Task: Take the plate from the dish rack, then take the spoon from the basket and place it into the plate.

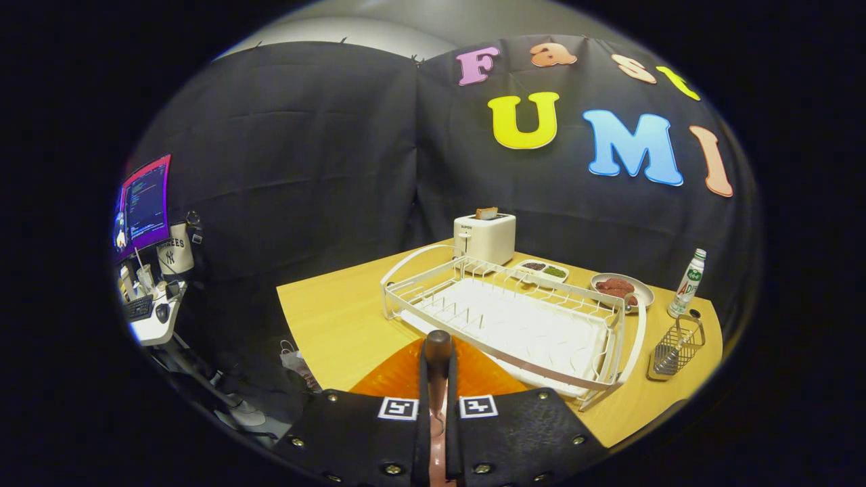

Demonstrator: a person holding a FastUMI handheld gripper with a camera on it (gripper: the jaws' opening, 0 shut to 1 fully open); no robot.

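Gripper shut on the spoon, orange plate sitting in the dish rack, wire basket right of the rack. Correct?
No: in the gripper view the orange plate lies on the table before the dish rack, under the gripper shut on the spoon.

A white cup or can (175,257) beside the monitor (143,208) carries an interlocked "NY" emblem, with lettering above it that ends in "EES". The bottle (687,283) standing on the table (338,318) near the wire basket (676,347) has a label with green and red print, too small to make out. The toaster (484,237) bears a small dark mark on its front, not legible. Two square black-and-white coded markers (438,407) sit on the gripper (438,352), whose fingers are closed together.
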